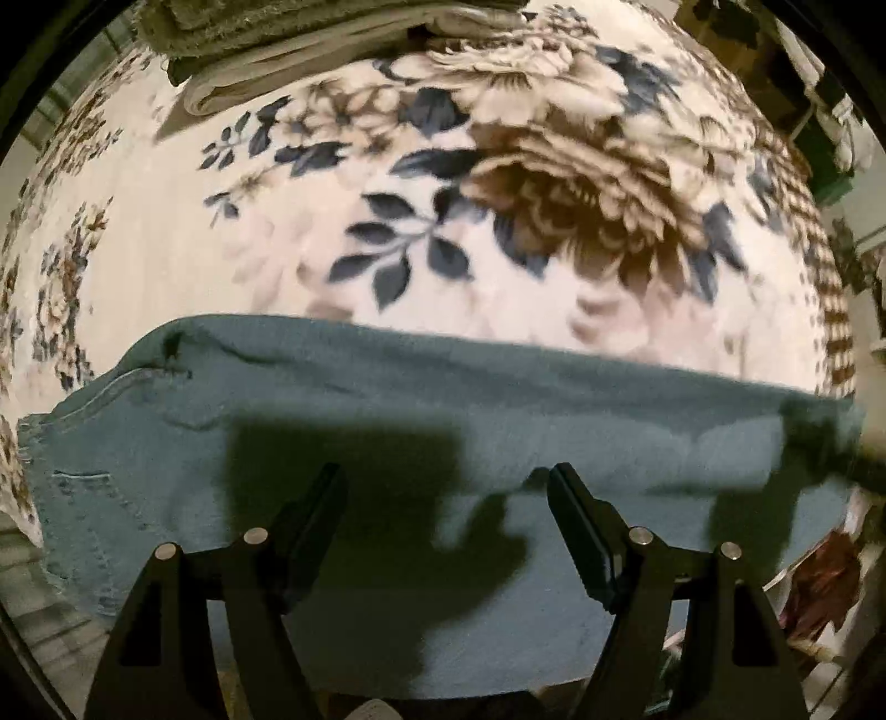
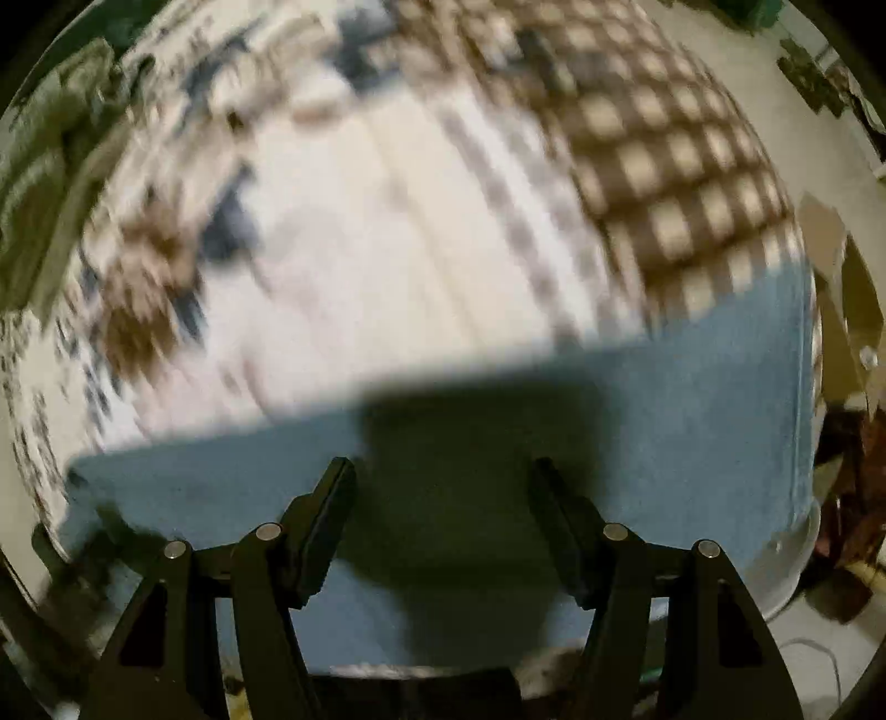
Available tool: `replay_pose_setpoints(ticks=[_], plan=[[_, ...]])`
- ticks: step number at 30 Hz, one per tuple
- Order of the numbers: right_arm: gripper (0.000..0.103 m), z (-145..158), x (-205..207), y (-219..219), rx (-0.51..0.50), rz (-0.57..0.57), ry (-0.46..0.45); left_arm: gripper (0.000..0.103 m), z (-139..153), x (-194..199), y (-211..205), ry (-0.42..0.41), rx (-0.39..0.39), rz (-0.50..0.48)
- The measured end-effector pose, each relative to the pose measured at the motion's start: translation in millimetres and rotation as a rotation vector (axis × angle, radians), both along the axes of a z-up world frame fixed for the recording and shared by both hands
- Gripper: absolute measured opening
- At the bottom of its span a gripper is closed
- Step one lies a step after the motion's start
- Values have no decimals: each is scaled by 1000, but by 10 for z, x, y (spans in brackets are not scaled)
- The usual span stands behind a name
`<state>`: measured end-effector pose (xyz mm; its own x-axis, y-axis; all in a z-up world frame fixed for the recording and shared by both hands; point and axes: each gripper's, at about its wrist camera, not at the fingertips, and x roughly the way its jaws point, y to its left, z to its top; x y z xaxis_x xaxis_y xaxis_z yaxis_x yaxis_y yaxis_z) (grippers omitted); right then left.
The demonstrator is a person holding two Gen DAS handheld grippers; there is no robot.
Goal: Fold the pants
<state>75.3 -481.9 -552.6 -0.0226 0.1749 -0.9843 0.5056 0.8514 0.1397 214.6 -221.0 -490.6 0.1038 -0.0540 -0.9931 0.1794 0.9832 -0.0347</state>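
Pants (image 1: 421,443) made of blue jean cloth lay flat in a long strip across the near side of a bed, on top of a flowery blanket (image 1: 310,221). The top part of the pants, with a pocket and seams, was at the left end, and the leg part ran off to the right. Only one long band of blue showed, so it looked like the two legs were already laid one on top of the other, but I could not be sure of that. The left tool (image 1: 446,482) was above the middle of the pants with its two fingers spread wide and nothing between them. The right tool (image 2: 440,471) was above the leg end of the pants, and it too was spread wide and held nothing. The right picture was blurry, so small things there were hard to make out. Dark shadows of both tools fell on the blue cloth. Far back on the bed sat a pile of folded cloth (image 1: 288,50). I think the job was only partly done. The pants were still long, so they likely needed to be folded end to end, maybe more than once, to make a small neat stack.
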Motion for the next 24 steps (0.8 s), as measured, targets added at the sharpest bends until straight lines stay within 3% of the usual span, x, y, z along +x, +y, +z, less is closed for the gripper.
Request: replay_pose_setpoints(ticks=[4, 6, 11, 14, 19, 21, 24], plan=[[67, -299, -460, -28, 34, -51, 153, 73, -174, 52, 40, 25, -3, 34], [67, -213, -538, -72, 48, -80, 155, 73, -371, 35, 5, 57, 15, 27], [67, 566, -226, -157, 77, -153, -104, 74, -471, -22, 38, 61, 6, 8], [67, 721, 148, -130, 67, -120, -172, 75, -500, -159, 90, 81, 2, 11], [67, 260, 816, 86, 110, -31, -82, 81, -691, -231, 241, 126, -21, 49], [67, 62, 833, 193, 87, 27, -16, 81, -716, -237, 269, 125, -21, 44], [67, 12, 761, 345, 93, 135, 4, 82, -730, -273, 283, 120, -20, 34]])
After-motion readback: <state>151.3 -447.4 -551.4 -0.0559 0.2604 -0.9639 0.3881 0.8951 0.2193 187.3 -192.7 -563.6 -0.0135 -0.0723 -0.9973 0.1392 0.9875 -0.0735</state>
